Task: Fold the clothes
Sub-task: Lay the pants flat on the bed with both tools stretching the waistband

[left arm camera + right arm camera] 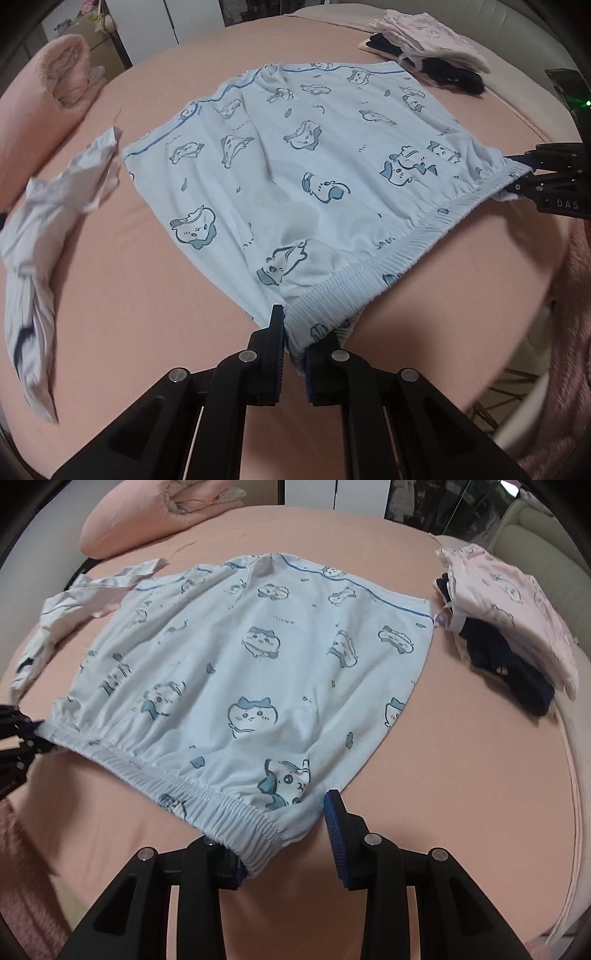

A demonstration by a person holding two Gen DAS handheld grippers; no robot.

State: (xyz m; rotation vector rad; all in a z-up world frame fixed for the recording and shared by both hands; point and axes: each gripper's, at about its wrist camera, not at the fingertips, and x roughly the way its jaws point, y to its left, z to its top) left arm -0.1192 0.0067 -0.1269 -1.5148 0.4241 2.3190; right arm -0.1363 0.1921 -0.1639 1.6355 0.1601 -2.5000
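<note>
Light blue shorts (295, 155) with cartoon prints lie spread flat on the pink bed (129, 295), waistband toward me. My left gripper (293, 343) is shut on the left corner of the waistband. In the right wrist view the shorts (240, 657) lie ahead, and my right gripper (284, 834) stands open around the right waistband corner, fingers apart with the elastic between them. The right gripper also shows in the left wrist view (517, 181) at the waistband's far end.
A crumpled white garment (55, 229) lies left of the shorts. A stack of folded clothes (428, 48), pink on dark navy, sits at the back right (509, 620). A rolled pink quilt (48, 92) lies at the back left. The bed edge runs near me.
</note>
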